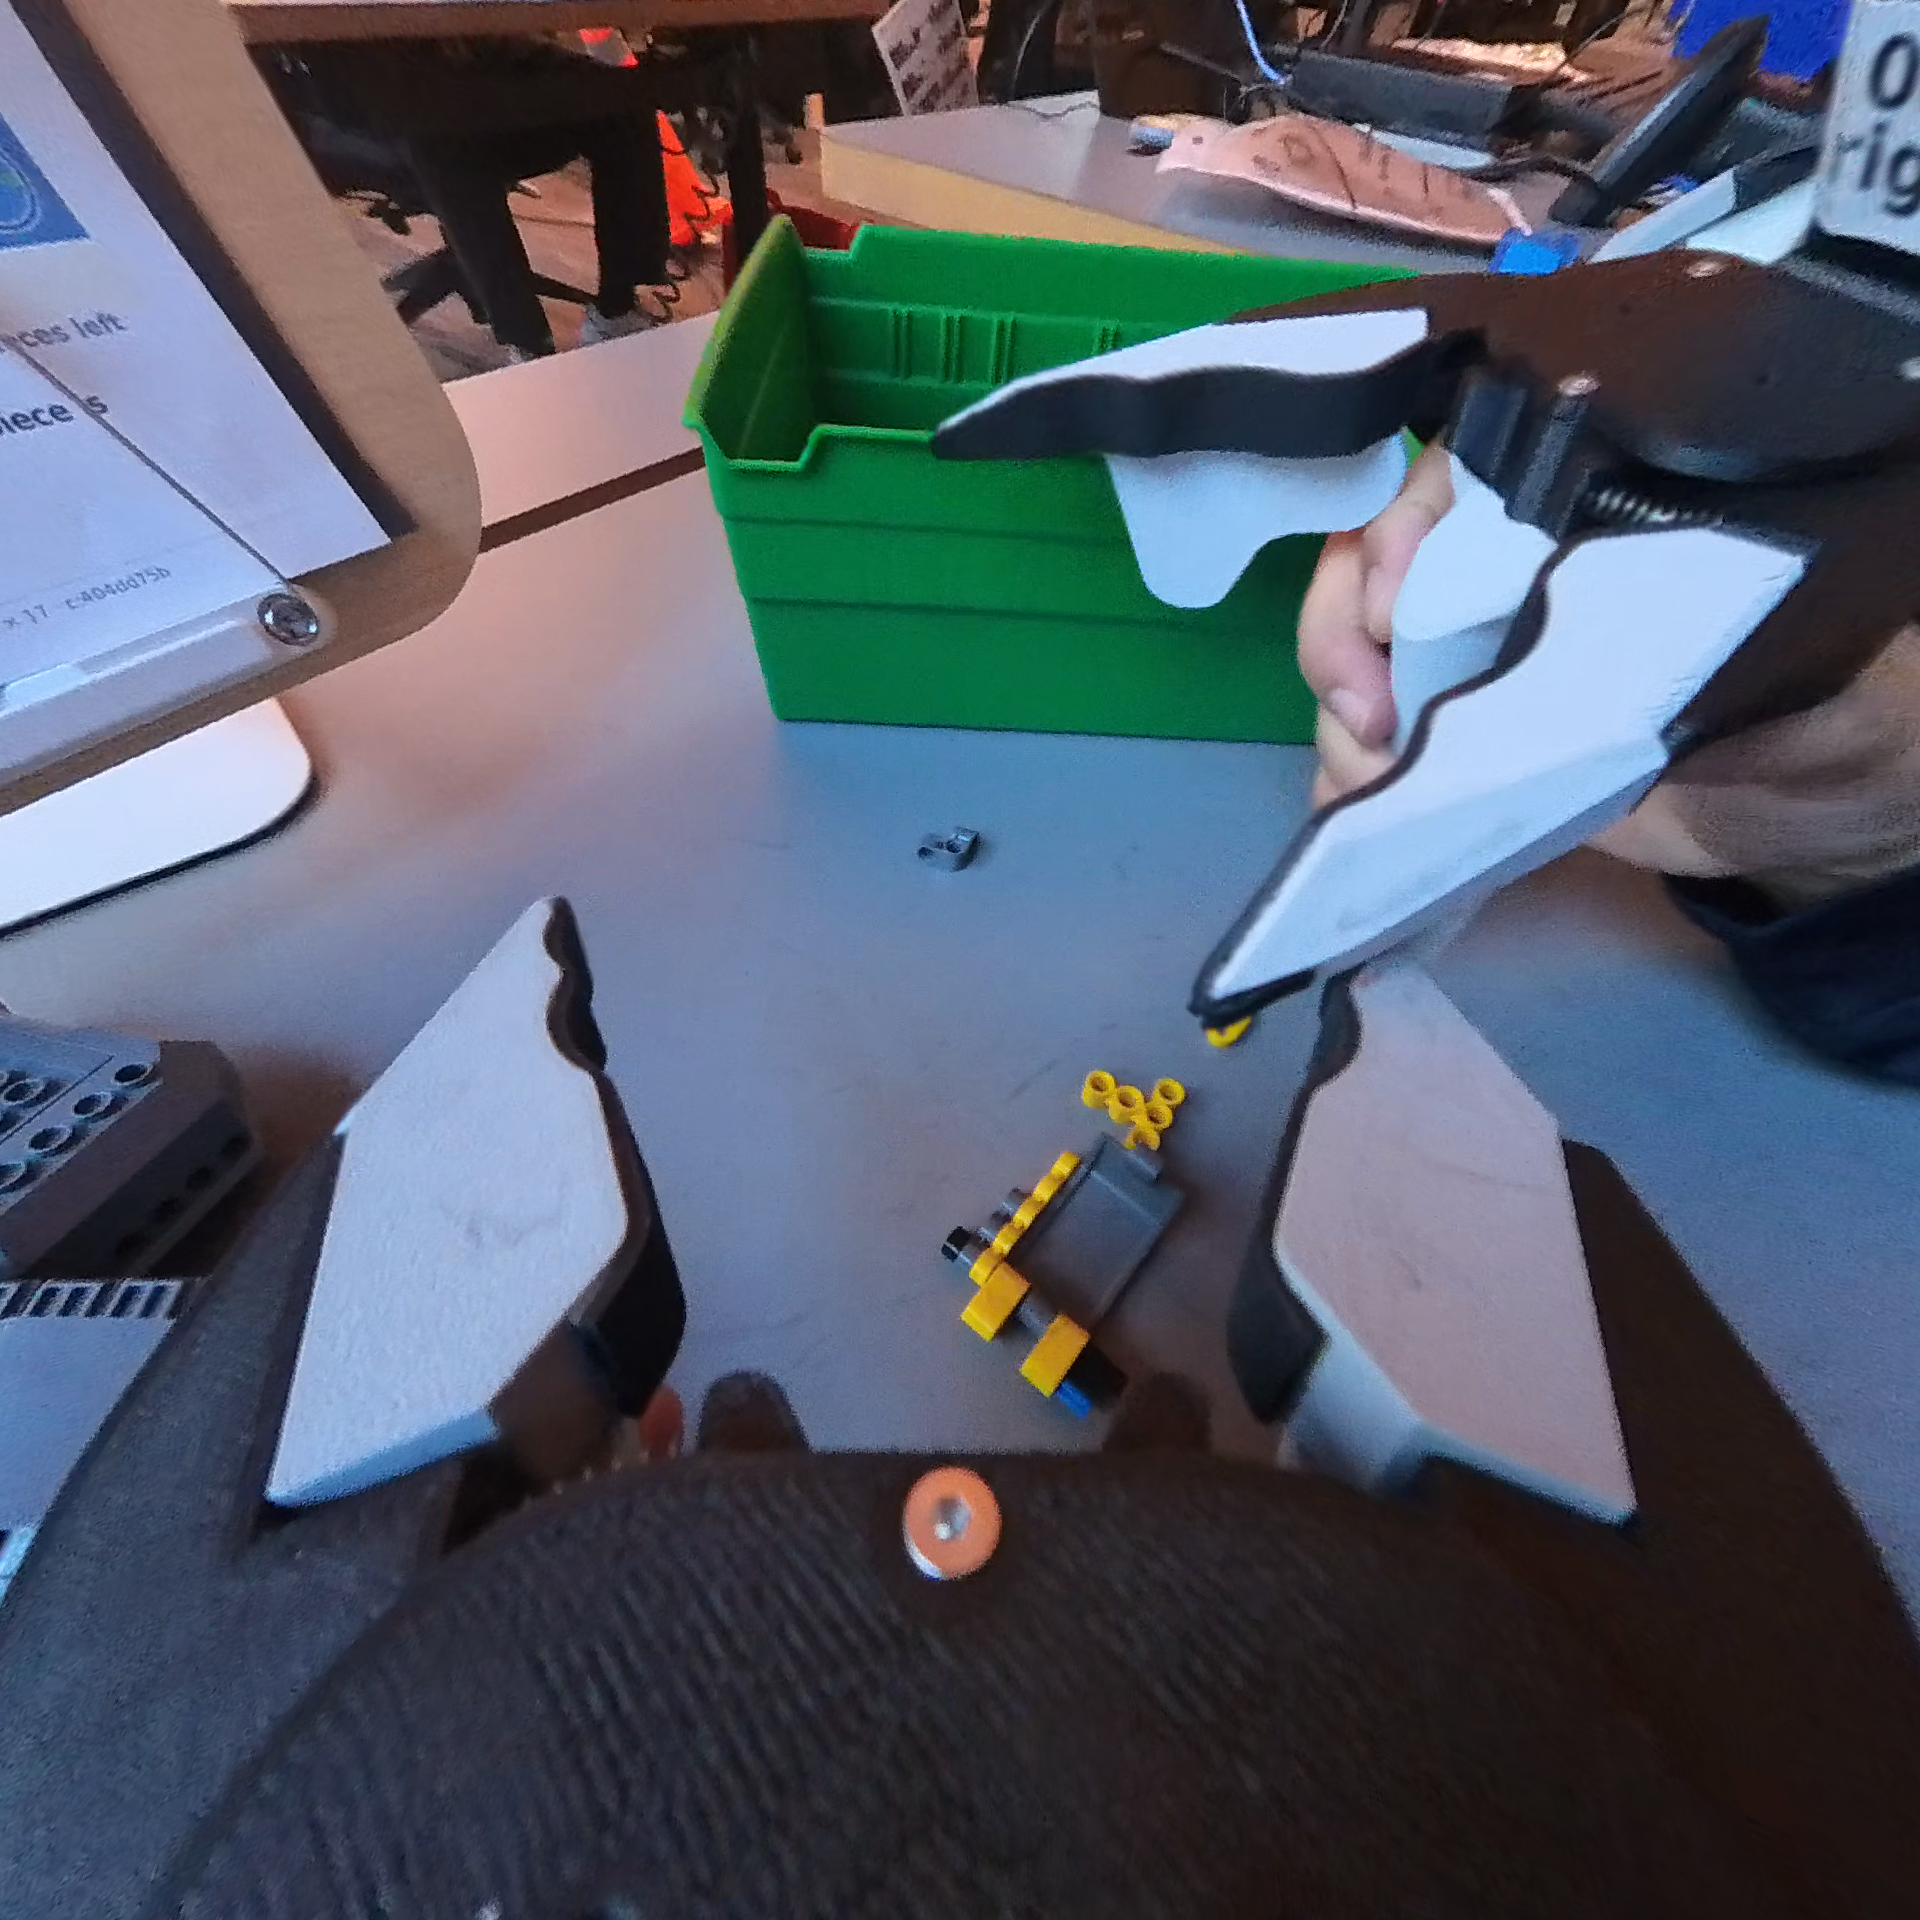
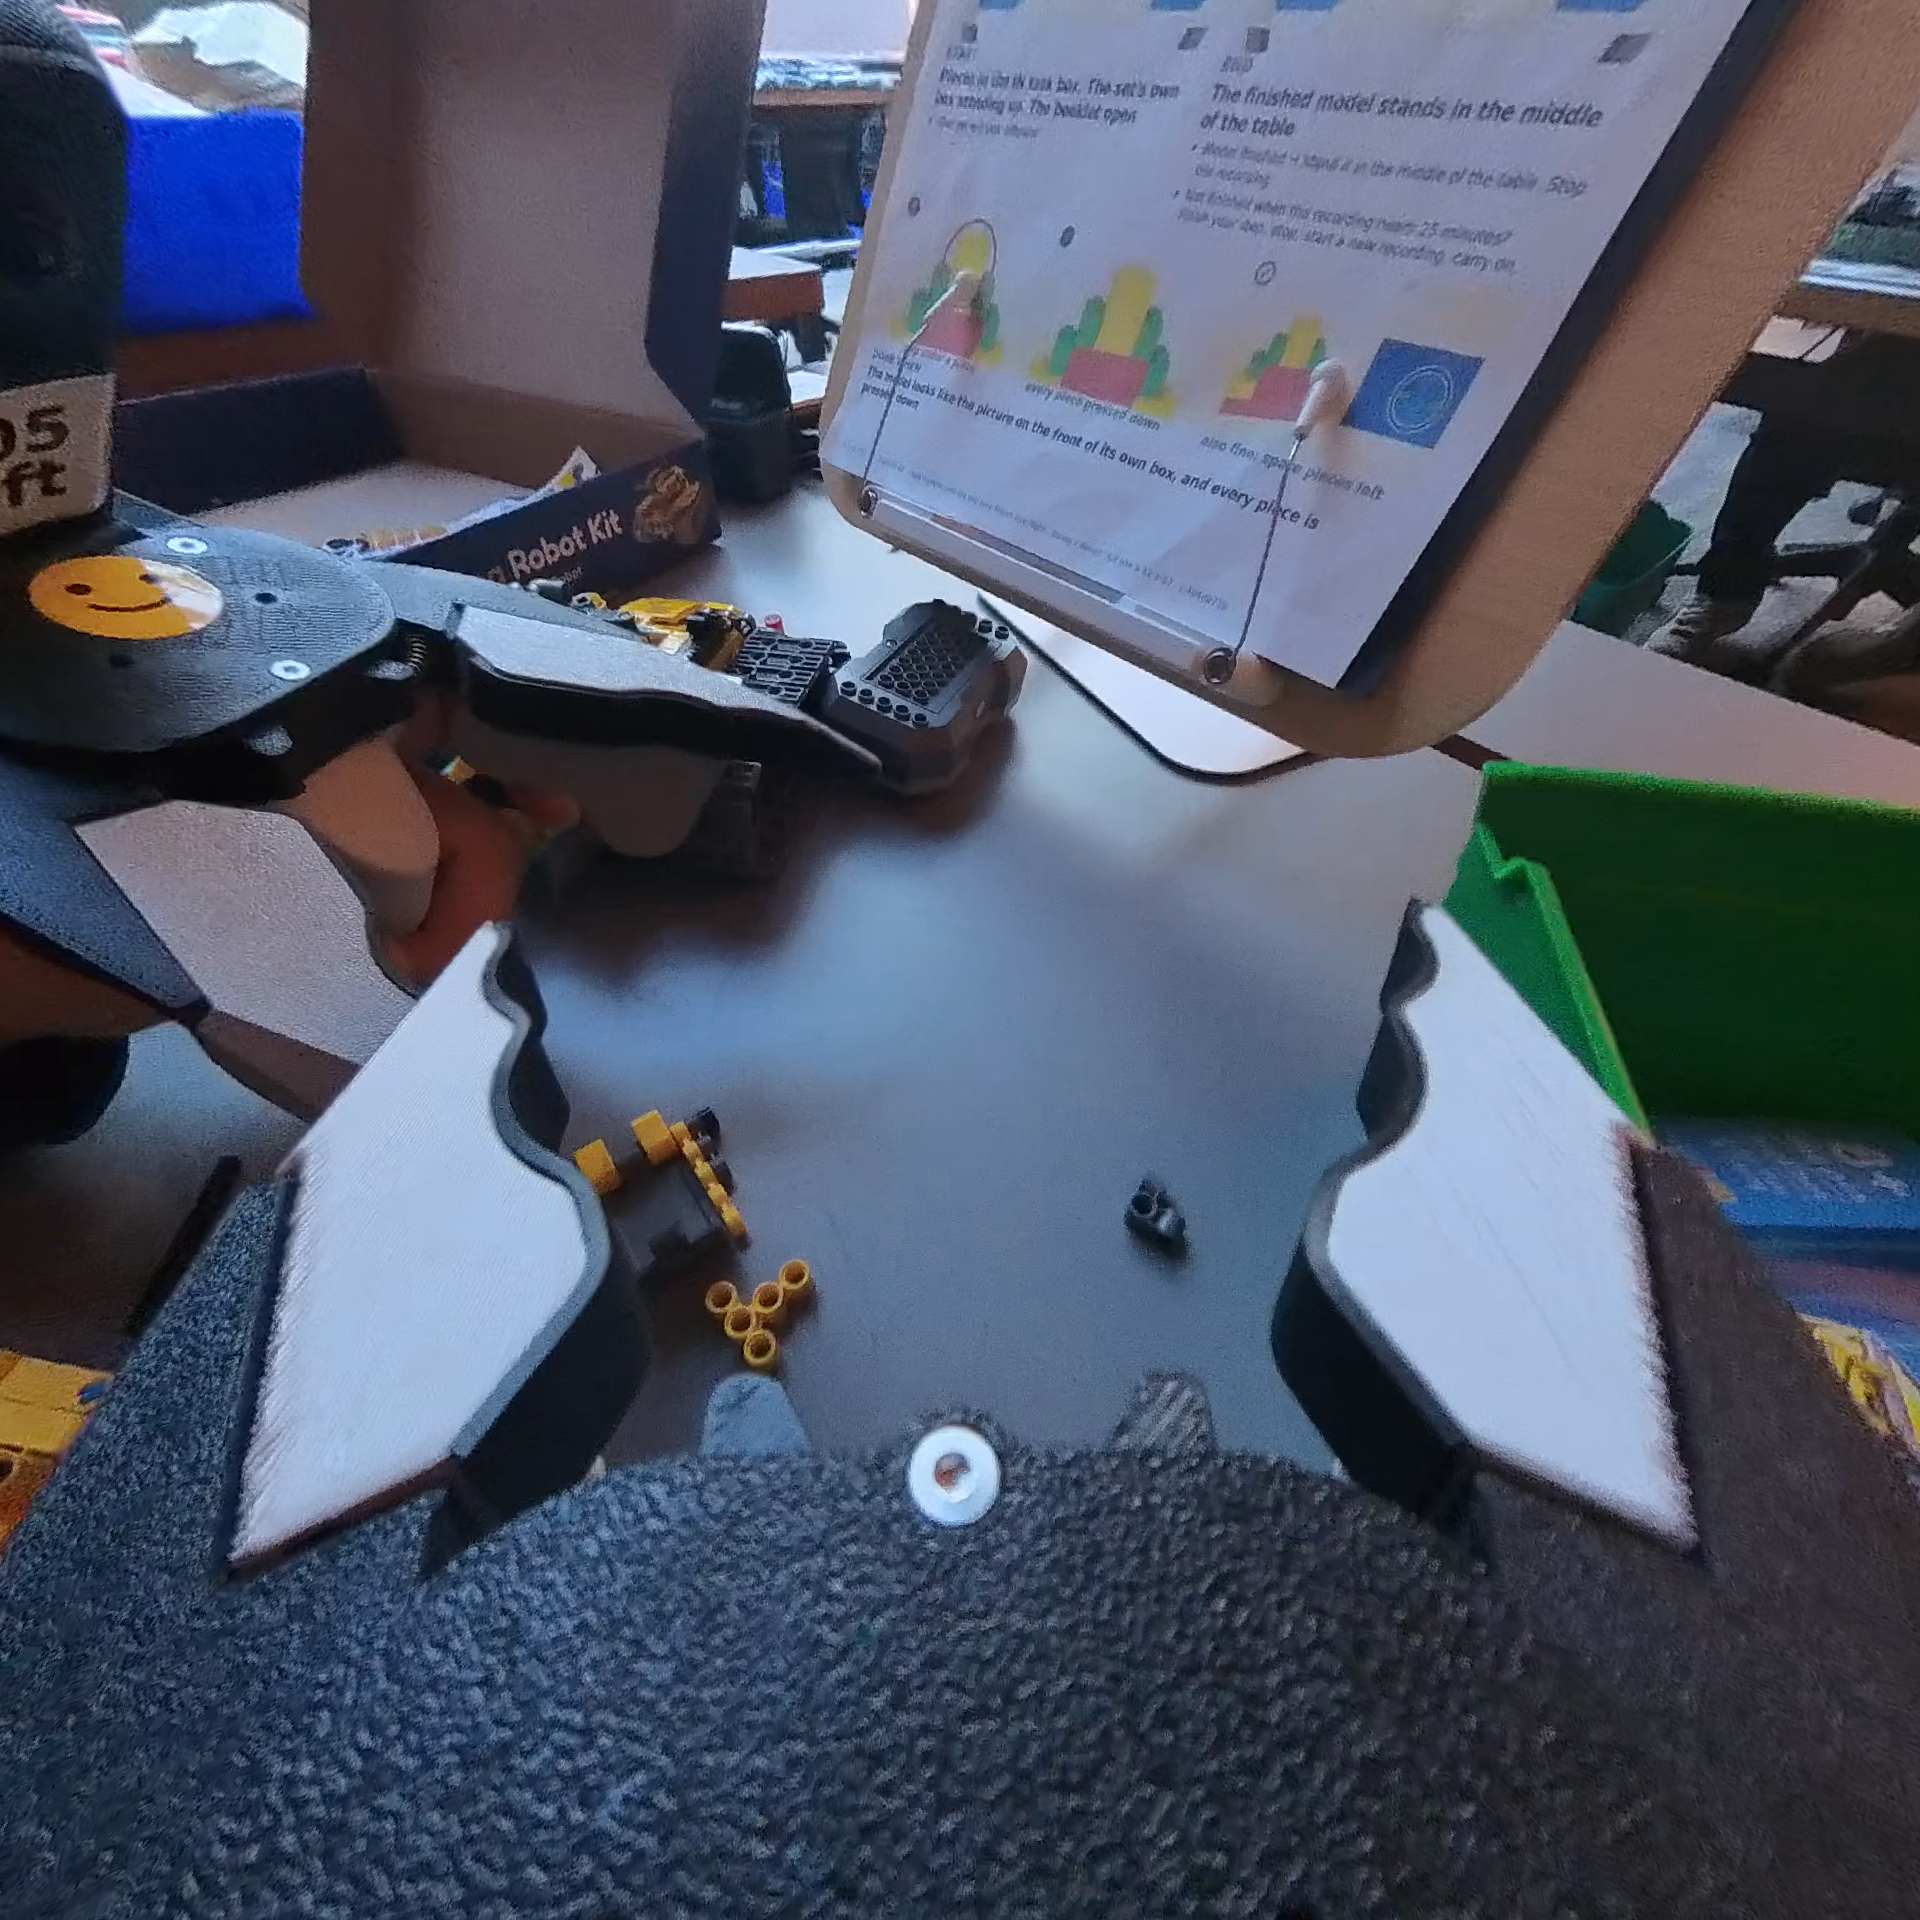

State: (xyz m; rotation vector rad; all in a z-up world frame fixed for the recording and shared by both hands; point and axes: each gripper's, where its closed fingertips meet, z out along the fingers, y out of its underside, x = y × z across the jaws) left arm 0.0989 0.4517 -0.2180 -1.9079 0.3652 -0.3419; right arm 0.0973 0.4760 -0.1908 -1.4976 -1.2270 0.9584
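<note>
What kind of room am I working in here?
Probably a lab or workshop set up for recorded building-brick assembly: a grey table with a green bin, an instruction sheet on a wooden stand, an opened kit box, and more desks with cables behind.

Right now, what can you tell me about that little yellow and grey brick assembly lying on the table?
The yellow and grey brick assembly looks like plastic: a dark grey slab with yellow bricks and a yellow holed beam along one side, plus black pins and a blue tip at its end. It lies flat on the grey table, between the open left gripper fingers, untouched. A yellow ring cluster lies just beside it.
</note>
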